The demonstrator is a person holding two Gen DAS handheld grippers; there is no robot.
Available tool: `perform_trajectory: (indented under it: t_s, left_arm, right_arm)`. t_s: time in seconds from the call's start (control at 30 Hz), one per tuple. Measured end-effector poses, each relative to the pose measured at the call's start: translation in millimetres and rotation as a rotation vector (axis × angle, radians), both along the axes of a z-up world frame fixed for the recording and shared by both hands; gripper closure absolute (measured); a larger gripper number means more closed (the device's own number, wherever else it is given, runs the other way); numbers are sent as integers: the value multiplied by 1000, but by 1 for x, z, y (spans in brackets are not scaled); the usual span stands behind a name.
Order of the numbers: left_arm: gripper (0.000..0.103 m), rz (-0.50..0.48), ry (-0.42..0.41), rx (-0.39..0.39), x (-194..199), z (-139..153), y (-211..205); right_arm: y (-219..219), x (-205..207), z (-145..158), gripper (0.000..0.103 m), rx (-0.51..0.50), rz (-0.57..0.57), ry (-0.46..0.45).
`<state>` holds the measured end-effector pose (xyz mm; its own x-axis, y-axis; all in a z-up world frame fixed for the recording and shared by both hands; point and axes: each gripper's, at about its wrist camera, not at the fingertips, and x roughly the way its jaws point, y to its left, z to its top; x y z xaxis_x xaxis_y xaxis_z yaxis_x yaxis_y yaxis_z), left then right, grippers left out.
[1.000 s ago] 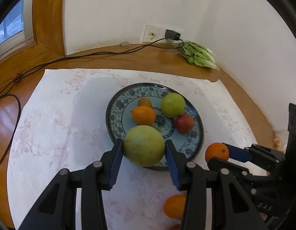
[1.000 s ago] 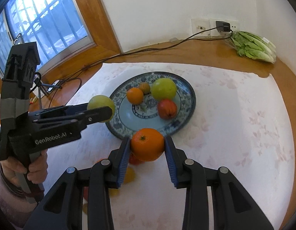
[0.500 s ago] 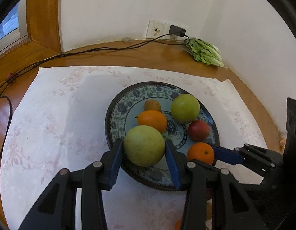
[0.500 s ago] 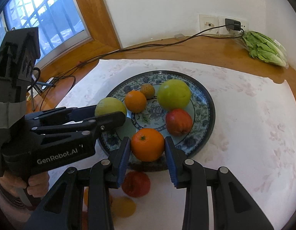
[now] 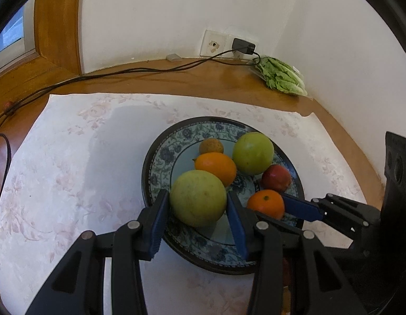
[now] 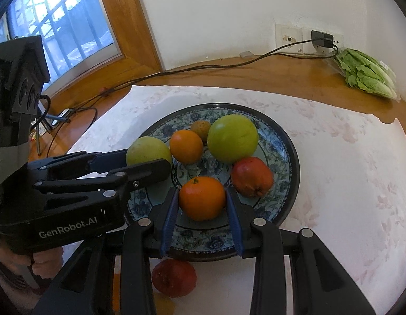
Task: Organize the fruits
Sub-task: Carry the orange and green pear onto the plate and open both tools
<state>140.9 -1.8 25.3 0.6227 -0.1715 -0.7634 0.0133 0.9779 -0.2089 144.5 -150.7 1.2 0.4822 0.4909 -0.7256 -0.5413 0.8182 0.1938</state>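
holding a big green fruit (image 5: 198, 198) over the near side of the plate (image 5: 176, 141), the left gripper (image 5: 197, 207) gripped it firmly; the right gripper (image 6: 201, 204) clasped an orange (image 6: 202, 198) there too, probably so both could be set down beside the other fruits.

My jaws are black with blue pads. The plate (image 6: 288, 141) is blue-and-white, flower-patterned, with a dark rim. On it: two yellow-green fruits, two oranges, a red fruit (image 6: 251, 176). The cloth (image 5: 71, 162) is white with faint pink flowers; the bench (image 5: 203, 78) is brown wood.
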Motion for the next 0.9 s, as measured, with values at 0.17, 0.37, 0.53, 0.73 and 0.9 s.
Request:
perform_trajectory:
  t_s: [0.17,0.37,0.53,0.73,0.9]
  left_arm:
    - [57,-2,-4,10,0,-1,0]
    - [54,-4,-4,0,0,-1,0]
    - [44,-9,2,-14,-2,3,-1]
    - [37,1,-17,-7,-8,15,-1]
    - [36,1,-24,11,-18,25,-5]
  right_arm:
    - [0,0,-4,66,11,3,16]
    - [-1,-1,-3,64,10,-2,17]
    - [-4,-4,0,59,15,-9,19]
    - [-13,-12,11,55,33,-22,-6]
    - [-26,-19,18,55,53,-55,4]
